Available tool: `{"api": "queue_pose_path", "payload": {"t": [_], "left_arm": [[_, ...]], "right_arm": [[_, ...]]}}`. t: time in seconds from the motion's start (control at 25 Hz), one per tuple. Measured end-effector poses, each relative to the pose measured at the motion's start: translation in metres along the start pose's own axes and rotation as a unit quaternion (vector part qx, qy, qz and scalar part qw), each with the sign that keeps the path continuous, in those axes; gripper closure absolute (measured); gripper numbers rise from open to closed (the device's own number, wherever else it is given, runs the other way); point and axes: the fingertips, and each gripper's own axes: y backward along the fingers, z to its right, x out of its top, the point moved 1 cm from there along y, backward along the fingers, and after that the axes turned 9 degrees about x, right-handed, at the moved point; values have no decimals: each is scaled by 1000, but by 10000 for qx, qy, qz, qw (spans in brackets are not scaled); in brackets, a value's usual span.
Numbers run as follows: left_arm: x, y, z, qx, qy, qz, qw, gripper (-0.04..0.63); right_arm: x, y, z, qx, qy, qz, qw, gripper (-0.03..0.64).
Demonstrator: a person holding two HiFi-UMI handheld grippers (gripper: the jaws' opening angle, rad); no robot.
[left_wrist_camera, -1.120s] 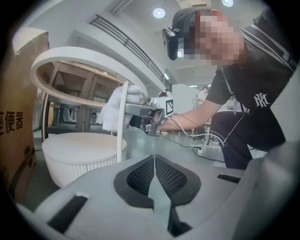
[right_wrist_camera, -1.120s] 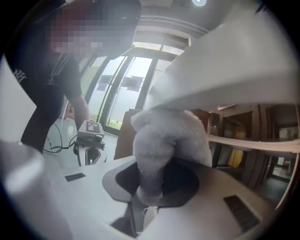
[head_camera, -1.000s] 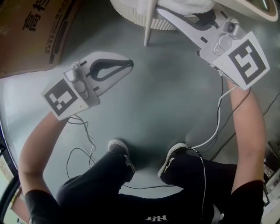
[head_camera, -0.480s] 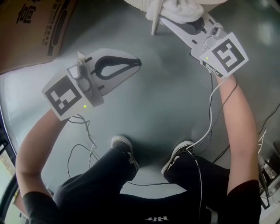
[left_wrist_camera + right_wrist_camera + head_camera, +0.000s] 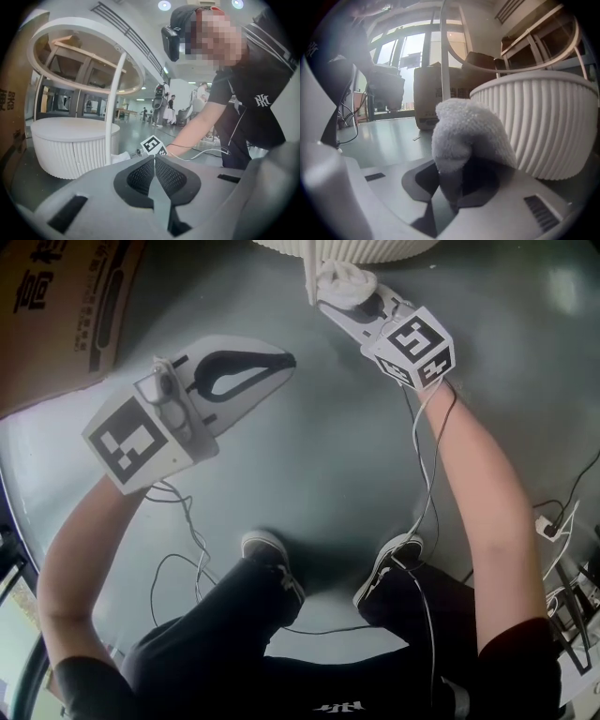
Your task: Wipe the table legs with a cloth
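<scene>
step: we reckon we're mid-wipe on one bench leg (image 5: 310,273), low down by the floor
cloth: white fluffy cloth (image 5: 347,279) bunched in the right tongs (image 5: 339,298), far side of the scene, looks to be touching the leg's right side, just in front of the ribbed base (image 5: 375,249)
right tongs: clamped on the cloth, which pokes up out of the jaws
left tongs: left tongs (image 5: 281,362) pinched together with nothing in them, hanging over the floor, well apart from the leg
next move: we'd say slide the cloth along the leg while keeping it pressed on, then go round the other side
count: two tongs, one cloth, one leg we can be sure of, one cardboard box (image 5: 56,306) far left, two shoes near us
</scene>
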Motion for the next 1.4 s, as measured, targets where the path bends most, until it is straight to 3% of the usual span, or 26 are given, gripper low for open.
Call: {"api": "queue_pose_path", "payload": {"t": [0.16, 0.28, 0.48, 0.72, 0.84, 1.08, 1.2, 1.4], "left_arm": [[1, 0, 1, 142, 480, -165, 9986, 584], [20, 9, 1, 499, 945, 47, 9943, 584], [63, 46, 31, 943, 1520, -161, 9837, 584], [162, 102, 83, 1089, 1580, -697, 9789, 584], [223, 125, 116, 1167, 1599, -851, 9765, 584], [391, 179, 184, 1524, 2025, -492, 9661, 584], [492, 204, 210, 1742, 1873, -107, 9667, 584], [636, 237, 252, 2128, 1661, 804, 9595, 584]], "right_arm": [[-27, 10, -7, -11, -327, -759, 9966, 543], [-7, 43, -22, -122, -786, -797, 9936, 543], [76, 105, -89, -51, -1281, -653, 9896, 543], [221, 187, -167, 201, -1480, -512, 9875, 543], [307, 232, -197, 225, -1480, -315, 9882, 543], [478, 348, -255, 238, -1420, 185, 9894, 543], [560, 412, -274, 285, -1211, 456, 9912, 543], [661, 503, -312, 438, -801, 635, 9938, 543]]}}
